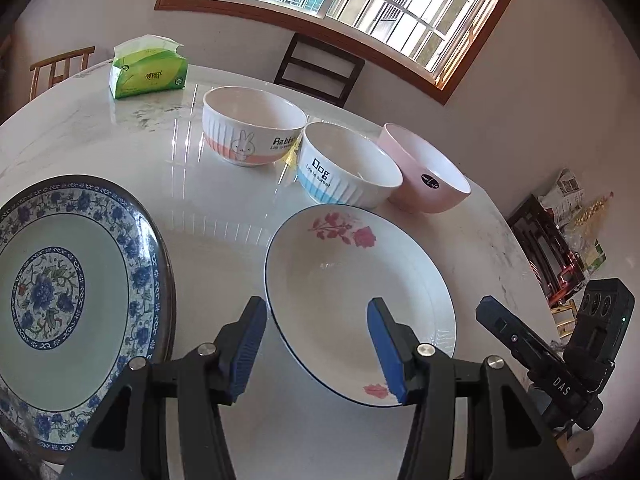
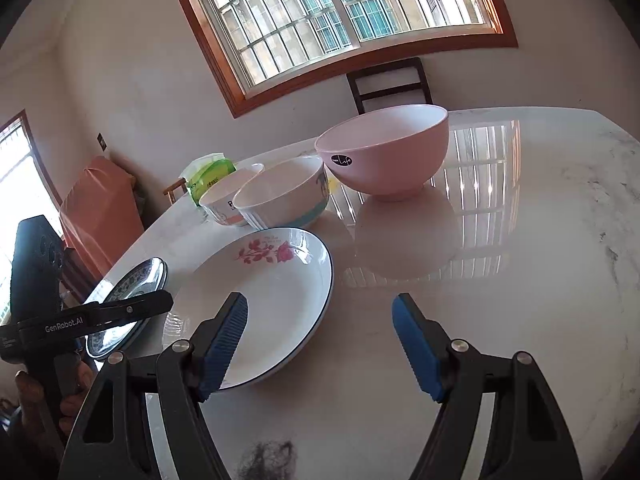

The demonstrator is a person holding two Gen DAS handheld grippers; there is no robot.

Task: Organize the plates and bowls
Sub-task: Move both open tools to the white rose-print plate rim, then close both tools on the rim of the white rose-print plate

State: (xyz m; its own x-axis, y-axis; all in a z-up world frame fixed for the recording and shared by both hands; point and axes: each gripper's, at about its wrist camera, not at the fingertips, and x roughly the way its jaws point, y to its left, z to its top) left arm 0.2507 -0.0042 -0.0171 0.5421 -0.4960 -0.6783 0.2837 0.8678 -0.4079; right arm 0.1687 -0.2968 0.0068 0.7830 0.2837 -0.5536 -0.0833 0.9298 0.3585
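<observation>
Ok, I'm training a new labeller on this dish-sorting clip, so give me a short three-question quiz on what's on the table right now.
1. True or false: the left gripper is shut on the rose plate.
2. Which bowl stands nearest the green tissue pack? A) the pink bowl B) the Dog bowl C) the Rabbit bowl
3. Fill in: the plate with a dark rim and blue flowers, the blue-patterned plate, lies to the ___ of the rose plate in the left wrist view.

Key
1. False: its fingers stand apart over the plate's near edge, gripping nothing.
2. C
3. left
</observation>
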